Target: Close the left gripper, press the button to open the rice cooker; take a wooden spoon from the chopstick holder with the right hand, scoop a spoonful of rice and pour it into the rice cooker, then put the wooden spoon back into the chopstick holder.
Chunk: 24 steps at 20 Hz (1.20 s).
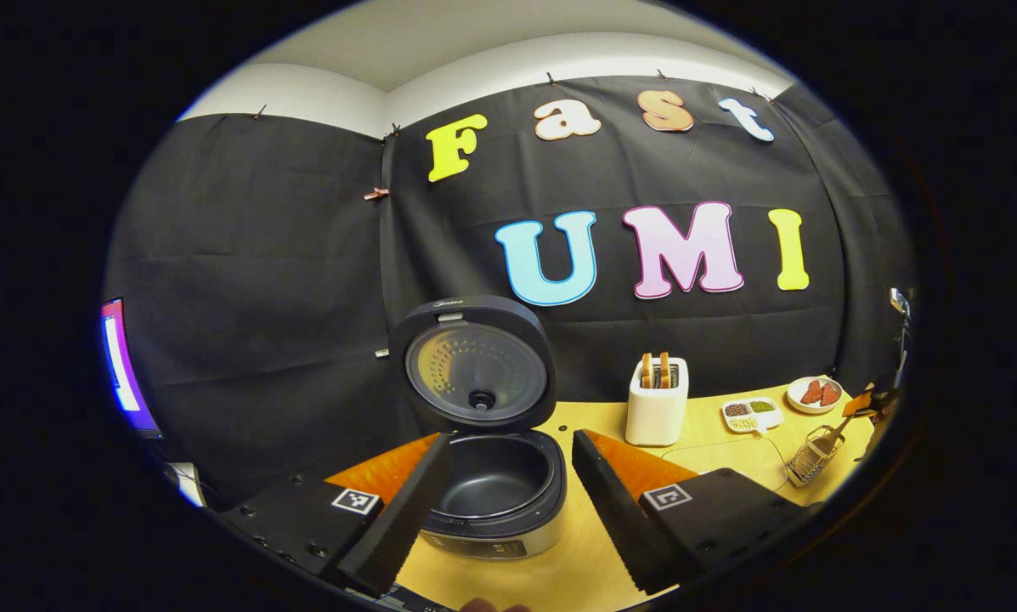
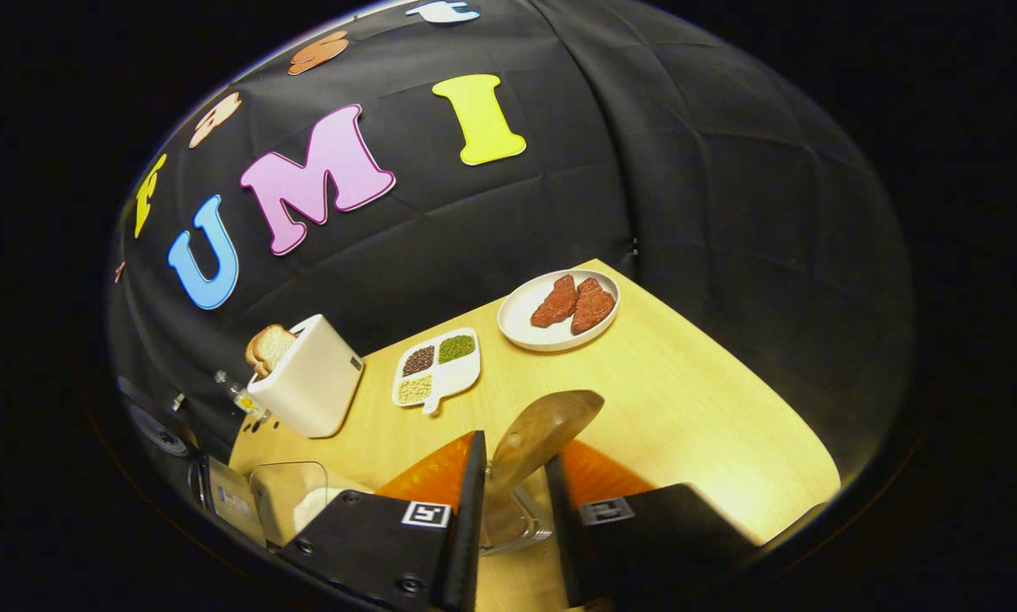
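The right gripper [image 2: 512, 510] is clamping both fingers on the wooden spoon [image 2: 542, 433], its rounded brown bowl rising just ahead of the fingertips. The left gripper [image 1: 500, 518] is hanging with its fingers spread wide, the rice cooker [image 1: 491, 484] sitting between and just beyond them, lid [image 1: 474, 364] standing upright, dark inner pot showing. Farther off to that gripper's right, the wire chopstick holder [image 1: 810, 459] is leaning on the table [image 1: 729, 446].
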{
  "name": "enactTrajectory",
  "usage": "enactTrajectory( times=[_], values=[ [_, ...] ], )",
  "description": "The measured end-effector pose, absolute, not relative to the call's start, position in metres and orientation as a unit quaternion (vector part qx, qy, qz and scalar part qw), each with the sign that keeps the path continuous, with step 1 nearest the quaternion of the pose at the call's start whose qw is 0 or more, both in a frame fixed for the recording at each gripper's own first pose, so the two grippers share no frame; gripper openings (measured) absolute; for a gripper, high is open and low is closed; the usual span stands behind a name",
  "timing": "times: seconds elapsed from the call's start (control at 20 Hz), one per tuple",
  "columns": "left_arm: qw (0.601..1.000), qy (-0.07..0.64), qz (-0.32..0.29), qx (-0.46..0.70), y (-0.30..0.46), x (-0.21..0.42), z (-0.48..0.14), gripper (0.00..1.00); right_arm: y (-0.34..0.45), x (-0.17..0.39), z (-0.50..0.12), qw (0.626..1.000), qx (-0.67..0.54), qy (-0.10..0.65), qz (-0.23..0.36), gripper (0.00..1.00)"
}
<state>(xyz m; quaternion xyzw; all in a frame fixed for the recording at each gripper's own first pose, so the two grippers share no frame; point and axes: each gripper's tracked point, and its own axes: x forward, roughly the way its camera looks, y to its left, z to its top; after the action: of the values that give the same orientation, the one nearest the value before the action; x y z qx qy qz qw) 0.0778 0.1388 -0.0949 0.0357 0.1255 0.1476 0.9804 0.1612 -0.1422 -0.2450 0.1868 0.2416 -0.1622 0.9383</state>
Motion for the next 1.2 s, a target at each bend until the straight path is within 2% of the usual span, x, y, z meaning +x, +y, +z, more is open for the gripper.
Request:
enactTrajectory(
  times=[0.05, 0.1, 0.25, 0.4, 0.5, 0.9, 1.2],
  values=[
    [0.980, 0.126, 0.148, 0.036, 0.139, 0.078, -0.096, 0.97, -0.141, 0.159, -0.238, 0.938, 0.187, 0.245, -0.162, 0.28],
    [0.980, 0.126, 0.149, 0.036, 0.140, 0.078, -0.096, 0.97, -0.136, 0.158, -0.237, 0.939, 0.188, 0.241, -0.156, 0.28],
    [0.980, 0.127, 0.149, 0.034, 0.141, 0.077, -0.098, 0.97, -0.124, 0.168, -0.235, 0.945, 0.179, 0.237, -0.134, 0.17],
    [0.980, 0.126, 0.149, 0.034, 0.143, 0.073, -0.099, 0.97, -0.110, 0.165, -0.220, 0.954, 0.156, 0.228, -0.113, 0.17],
    [0.980, 0.127, 0.149, 0.031, 0.145, 0.071, -0.100, 0.97, -0.109, 0.164, -0.206, 0.960, 0.144, 0.210, -0.116, 0.12],
    [0.982, 0.114, 0.152, 0.016, 0.155, 0.064, -0.099, 0.97, -0.079, 0.158, -0.133, 0.975, 0.143, 0.140, -0.100, 0.12],
    [0.983, 0.111, 0.147, 0.010, 0.171, 0.059, -0.101, 0.97, -0.009, 0.165, -0.098, 0.982, 0.141, 0.112, -0.052, 0.11]
  ],
)
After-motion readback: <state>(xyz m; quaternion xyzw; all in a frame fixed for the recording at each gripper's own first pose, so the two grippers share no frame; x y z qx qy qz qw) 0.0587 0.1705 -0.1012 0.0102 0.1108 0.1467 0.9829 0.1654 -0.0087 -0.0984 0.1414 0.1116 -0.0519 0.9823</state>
